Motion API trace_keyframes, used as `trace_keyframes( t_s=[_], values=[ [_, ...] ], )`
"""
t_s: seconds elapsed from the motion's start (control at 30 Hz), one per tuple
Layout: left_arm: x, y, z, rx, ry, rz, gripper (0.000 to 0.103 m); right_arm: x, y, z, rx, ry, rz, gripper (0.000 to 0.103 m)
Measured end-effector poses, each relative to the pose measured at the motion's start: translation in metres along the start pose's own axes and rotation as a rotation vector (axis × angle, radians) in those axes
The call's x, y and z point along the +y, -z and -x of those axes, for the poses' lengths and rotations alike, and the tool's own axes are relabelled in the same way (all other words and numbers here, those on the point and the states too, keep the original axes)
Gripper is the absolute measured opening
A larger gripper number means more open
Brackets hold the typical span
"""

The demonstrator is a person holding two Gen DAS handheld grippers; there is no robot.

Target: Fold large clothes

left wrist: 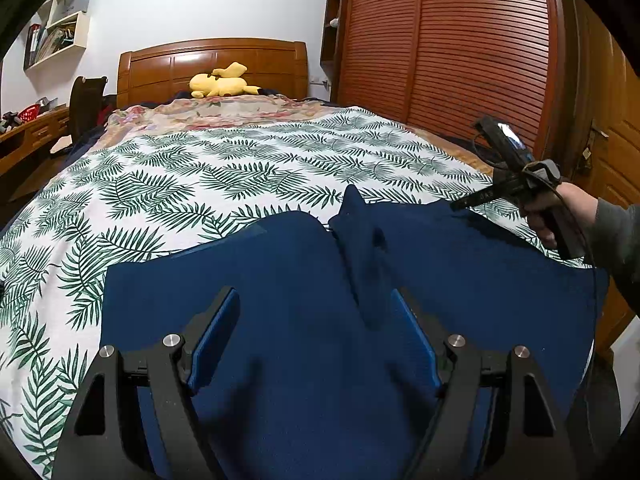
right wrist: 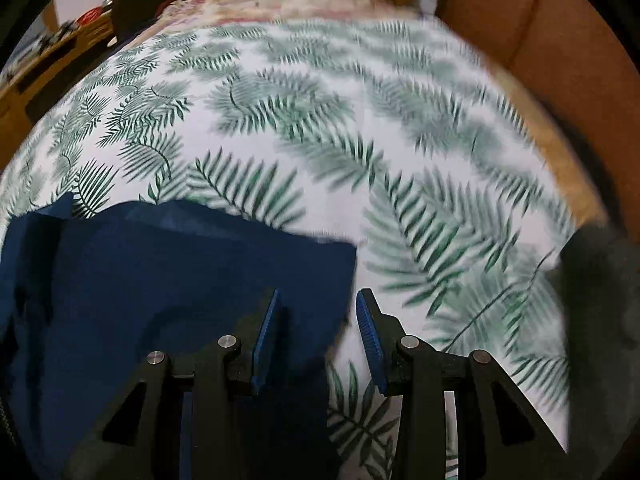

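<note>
The right gripper (right wrist: 316,336) is open and holds nothing. The blue garment's (right wrist: 160,280) right edge lies just under it. The left gripper (left wrist: 316,320) is open over the middle.

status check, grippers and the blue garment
Left hand-held gripper open over the navy garment. Right hand-held gripper open at its edge. Nothing in the way on the leaf-print bedspread.

Wall: pale wall (left wrist: 208,4), white shelves (left wrist: 60,20).
Bed: wooden headboard (left wrist: 212,64), fern-print cover (left wrist: 208,168).
Right: louvred wooden wardrobe (left wrist: 460,40).
Left: wooden desk (left wrist: 28,132).
</note>
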State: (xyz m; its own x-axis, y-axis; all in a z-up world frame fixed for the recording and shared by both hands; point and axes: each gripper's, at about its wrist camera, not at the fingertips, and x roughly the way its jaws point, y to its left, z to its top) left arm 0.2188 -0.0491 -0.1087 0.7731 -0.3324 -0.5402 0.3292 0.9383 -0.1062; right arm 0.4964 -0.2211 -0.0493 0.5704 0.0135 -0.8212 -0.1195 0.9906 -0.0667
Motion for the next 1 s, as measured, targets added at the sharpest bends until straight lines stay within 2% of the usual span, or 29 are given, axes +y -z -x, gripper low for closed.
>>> trace_keyframes(
  t_s=[0.2, 0.27, 0.37, 0.43, 0.5, 0.67, 0.7, 0.83, 0.93, 1.0],
  values=[
    [0.000, 0.000, -0.001, 0.002, 0.001, -0.001, 0.078, -0.014, 0.003, -0.016, 0.045, -0.077, -0.057, 0.039],
    [-0.001, 0.001, -0.001, 0.003, 0.001, -0.002, 0.078, -0.010, 0.003, -0.019, 0.040, -0.129, -0.035, 0.008],
    [-0.001, 0.001, -0.001, 0.004, 0.002, -0.001, 0.078, -0.005, 0.002, -0.008, -0.033, -0.087, 0.022, 0.004],
    [0.000, 0.001, -0.001, 0.005, 0.002, 0.002, 0.078, -0.009, 0.000, 0.000, -0.081, 0.008, 0.009, 0.003],
    [0.000, 0.001, -0.002, 0.005, 0.001, 0.004, 0.078, -0.016, -0.003, 0.000, -0.078, 0.074, -0.019, 0.003],
    [-0.001, 0.001, -0.001, 0.002, 0.001, 0.003, 0.078, -0.018, -0.005, 0.002, -0.067, 0.105, -0.025, 0.003],
    [-0.001, 0.002, -0.001, 0.003, 0.000, 0.003, 0.078, -0.018, -0.005, 0.005, -0.069, 0.105, -0.026, 0.003],
    [0.000, 0.002, -0.001, 0.000, 0.000, 0.003, 0.078, -0.010, 0.001, 0.036, -0.110, 0.107, -0.001, 0.017],
    [0.001, 0.002, -0.001, -0.002, -0.001, 0.002, 0.078, 0.001, 0.017, 0.064, -0.144, 0.059, 0.014, 0.042],
    [0.000, 0.002, -0.001, -0.002, -0.004, 0.001, 0.078, 0.011, 0.039, 0.081, -0.160, 0.021, 0.034, 0.047]
  ],
)
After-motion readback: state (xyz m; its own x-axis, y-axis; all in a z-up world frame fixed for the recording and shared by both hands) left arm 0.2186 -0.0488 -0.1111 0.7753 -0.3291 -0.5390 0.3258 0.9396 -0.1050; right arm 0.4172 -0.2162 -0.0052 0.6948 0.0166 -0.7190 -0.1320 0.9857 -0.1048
